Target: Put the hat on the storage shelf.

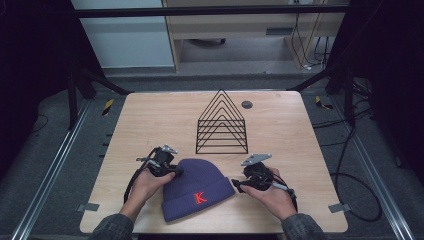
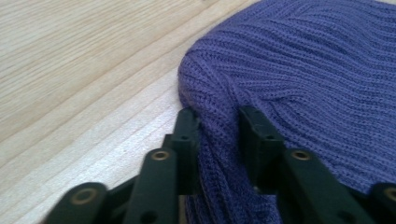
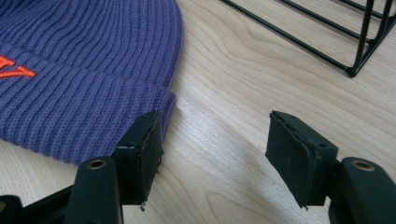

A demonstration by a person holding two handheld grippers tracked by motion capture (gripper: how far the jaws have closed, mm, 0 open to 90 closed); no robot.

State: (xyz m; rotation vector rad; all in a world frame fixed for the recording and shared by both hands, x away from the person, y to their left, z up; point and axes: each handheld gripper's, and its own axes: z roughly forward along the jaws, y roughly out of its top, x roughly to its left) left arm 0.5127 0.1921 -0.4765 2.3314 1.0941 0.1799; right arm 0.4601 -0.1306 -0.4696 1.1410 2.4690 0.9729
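A purple knit beanie with a red letter K on its folded cuff lies flat near the table's front edge. My left gripper is at the beanie's upper left edge, its jaws shut on a fold of the purple knit. My right gripper sits just right of the cuff, open. In the right gripper view, the left jaw pad rests on the wood beside the cuff corner of the beanie, and nothing lies between the jaws.
A black wire rack of nested triangles stands behind the beanie at the table's middle; its base corner lies just beyond my right gripper. A small dark disc sits near the far edge. Cables trail from both grippers.
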